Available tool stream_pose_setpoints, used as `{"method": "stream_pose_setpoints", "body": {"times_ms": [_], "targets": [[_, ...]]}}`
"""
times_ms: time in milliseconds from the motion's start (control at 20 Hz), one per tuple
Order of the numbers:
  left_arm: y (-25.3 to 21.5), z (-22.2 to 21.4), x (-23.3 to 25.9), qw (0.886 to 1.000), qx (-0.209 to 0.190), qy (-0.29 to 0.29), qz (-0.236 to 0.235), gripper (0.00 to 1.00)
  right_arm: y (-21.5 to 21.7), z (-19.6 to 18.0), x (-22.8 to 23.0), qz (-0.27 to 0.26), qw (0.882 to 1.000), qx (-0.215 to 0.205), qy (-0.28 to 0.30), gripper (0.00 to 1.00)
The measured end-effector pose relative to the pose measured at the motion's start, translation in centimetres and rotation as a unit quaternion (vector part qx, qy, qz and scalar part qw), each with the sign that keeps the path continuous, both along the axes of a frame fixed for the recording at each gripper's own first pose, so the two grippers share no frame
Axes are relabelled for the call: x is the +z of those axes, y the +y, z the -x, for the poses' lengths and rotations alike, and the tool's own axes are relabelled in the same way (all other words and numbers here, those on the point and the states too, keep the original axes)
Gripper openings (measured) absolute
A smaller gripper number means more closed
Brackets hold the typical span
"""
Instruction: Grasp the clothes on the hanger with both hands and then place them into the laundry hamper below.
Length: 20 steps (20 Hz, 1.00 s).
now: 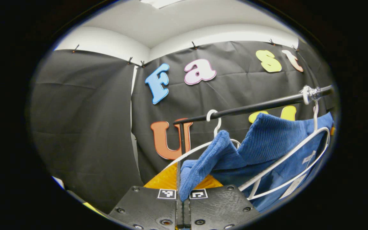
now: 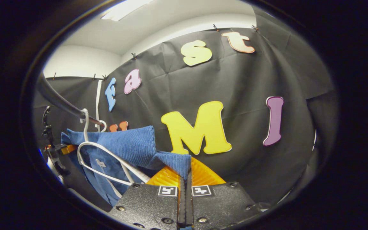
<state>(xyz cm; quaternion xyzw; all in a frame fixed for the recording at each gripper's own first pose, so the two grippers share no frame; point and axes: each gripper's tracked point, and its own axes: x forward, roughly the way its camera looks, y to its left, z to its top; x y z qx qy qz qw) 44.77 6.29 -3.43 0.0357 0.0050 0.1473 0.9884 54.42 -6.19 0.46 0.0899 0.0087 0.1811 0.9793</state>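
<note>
The blue ribbed knit garment [image 1: 267, 140] hangs at rail height, draped over a thin white wire hanger [image 1: 286, 159] whose hook rides on a black horizontal metal rail [image 1: 254, 108] in front of the black cloth wall. The left gripper [image 1: 183, 199] has its two black fingers pressed together on a bunched fold at one end of the garment, the cloth rising out of the seam between them, so its jaws are closed and gripping fabric. In the right gripper view, the right gripper [image 2: 185, 188] is likewise clamped on a pointed corner of the same blue garment [image 2: 129, 143], with the white hanger [image 2: 107, 153] and the rail [image 2: 62, 103] off to its side. Each gripper pinches an opposite edge, which appears meant to spread the load so the cloth can be lifted off the hanger evenly, not dragged from one side. The fabric runs taut from each pinch up to the hanger, suggesting the garment is not yet free. The laundry hamper lies below, per the task; judging from this, pulling off and lowering remain.
</note>
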Motion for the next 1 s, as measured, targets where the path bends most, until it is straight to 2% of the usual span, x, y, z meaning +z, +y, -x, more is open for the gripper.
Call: {"method": "stream_pose_setpoints", "body": {"times_ms": [250,500,800,1000], "targets": [[1.4,0.6,-4.6,0.998,0.008,0.045,0.038,0.05,1.5,-0.7,-3.9,0.016,0.999,0.015,0.038,0.04],[1.2,1.4,-9.3,0.995,0.016,0.079,0.059,0.05,1.0,-0.6,-9.6,0.018,0.995,0.018,0.093,0.04],[0.1,4.4,-15.4,0.989,0.027,0.137,0.052,0.05,2.0,1.9,-15.8,0.04,0.989,0.029,0.14,0.04],[-1.6,5.5,-16.5,0.988,0.006,0.151,0.028,0.05,3.7,4.2,-16.8,0.068,0.987,0.039,0.143,0.04]]}}
